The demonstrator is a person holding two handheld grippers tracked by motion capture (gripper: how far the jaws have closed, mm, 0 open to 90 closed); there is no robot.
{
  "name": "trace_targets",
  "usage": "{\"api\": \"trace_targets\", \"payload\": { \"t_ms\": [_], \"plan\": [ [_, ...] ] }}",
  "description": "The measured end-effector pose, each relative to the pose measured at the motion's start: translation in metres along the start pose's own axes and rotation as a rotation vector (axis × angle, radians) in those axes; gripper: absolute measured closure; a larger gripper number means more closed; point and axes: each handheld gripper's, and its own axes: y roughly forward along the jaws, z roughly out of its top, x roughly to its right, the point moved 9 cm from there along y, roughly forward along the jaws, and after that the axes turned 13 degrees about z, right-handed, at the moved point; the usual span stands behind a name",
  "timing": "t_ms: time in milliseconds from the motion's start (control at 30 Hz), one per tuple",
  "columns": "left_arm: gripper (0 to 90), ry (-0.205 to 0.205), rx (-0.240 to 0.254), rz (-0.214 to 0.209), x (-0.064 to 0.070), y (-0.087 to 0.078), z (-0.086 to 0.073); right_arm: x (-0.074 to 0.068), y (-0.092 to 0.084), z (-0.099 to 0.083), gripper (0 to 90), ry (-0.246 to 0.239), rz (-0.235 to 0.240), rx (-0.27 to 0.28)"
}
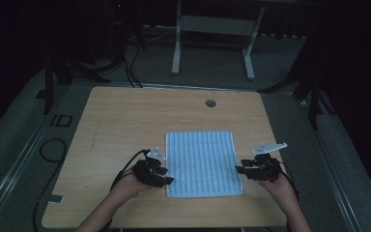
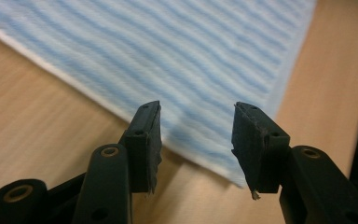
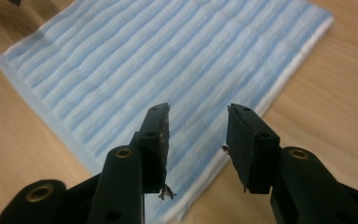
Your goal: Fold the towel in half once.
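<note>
Flanking a blue-striped cloth (image 1: 203,163) lying flat near the front of a wooden table (image 1: 121,121), the left gripper (image 1: 166,179) and right gripper (image 1: 239,169) sit at its two near side edges. Both have jaws parted and empty, seemingly poised to pinch the edges. Bare tabletop beyond the far edge leaves room to fold forward.

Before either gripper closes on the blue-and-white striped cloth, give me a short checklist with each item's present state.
1. Blue-and-white striped cloth lies flat on the light wooden table: ok.
2. Left gripper jaws open, nothing between them: ok.
3. Right gripper jaws open, nothing between them: ok.
4. Each gripper at a near side edge of the cloth: ok.
5. Pads touching the cloth: cannot tell.
6. Nothing else lying on the cloth: ok.
</note>
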Motion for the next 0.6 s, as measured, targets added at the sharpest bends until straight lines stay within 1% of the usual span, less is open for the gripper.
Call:
{"api": "trace_targets", "payload": {
  "t_ms": [33, 67, 100, 133, 167, 200, 233, 267, 333, 367, 433, 467, 533, 567, 600],
  "plan": [
    [45.8, -0.004, -0.020, 0.071, -0.008, 0.003, 0.001, 0.005, 0.005, 0.004, 56.5, -0.007, -0.011, -0.008],
    [44.2, -0.004, -0.020, 0.071, -0.008, 0.003, 0.001, 0.008, 0.007, 0.006, 56.0, -0.010, -0.013, -0.010],
    [44.2, -0.004, -0.033, 0.085, -0.011, 0.005, 0.001, 0.008, 0.007, 0.006, 56.0, -0.010, -0.013, -0.010],
    [42.4, -0.012, -0.032, 0.075, -0.011, 0.005, 0.002, 0.014, 0.012, 0.010, 55.4, -0.006, -0.004, -0.013],
    [42.4, -0.014, -0.040, 0.076, -0.014, 0.006, 0.002, 0.014, 0.012, 0.010, 55.4, -0.006, -0.004, -0.013],
    [42.4, -0.018, -0.045, 0.088, -0.017, 0.006, 0.003, 0.021, 0.015, 0.012, 55.4, 0.000, -0.013, -0.029],
    [42.4, -0.026, -0.046, 0.087, -0.019, 0.007, 0.003, 0.021, 0.015, 0.012, 55.4, 0.000, -0.013, -0.029],
    [42.5, -0.036, -0.044, 0.084, -0.021, 0.007, 0.004, 0.026, 0.018, 0.013, 54.6, 0.000, -0.018, -0.042],
    [42.5, -0.037, -0.042, 0.094, -0.025, 0.008, 0.006, 0.031, 0.021, 0.016, 53.3, 0.004, -0.018, -0.049],
    [42.5, -0.036, -0.046, 0.100, -0.028, 0.008, 0.007, 0.031, 0.021, 0.016, 53.3, 0.004, -0.018, -0.049],
    [42.5, -0.025, -0.038, 0.150, -0.034, 0.010, 0.010, 0.036, 0.022, 0.019, 52.9, 0.008, -0.024, -0.060],
    [42.5, -0.028, -0.039, 0.153, -0.036, 0.010, 0.011, 0.041, 0.024, 0.022, 51.1, 0.013, -0.029, -0.058],
    [42.5, -0.032, -0.038, 0.157, -0.040, 0.012, 0.014, 0.043, 0.024, 0.024, 49.9, 0.016, -0.031, -0.061],
    [42.5, -0.042, -0.040, 0.153, -0.041, 0.013, 0.016, 0.046, 0.025, 0.026, 48.6, 0.019, -0.035, -0.064],
    [42.4, -0.047, -0.043, 0.169, -0.048, 0.015, 0.019, 0.051, 0.025, 0.031, 47.3, 0.025, -0.038, -0.069]
  ]
}}
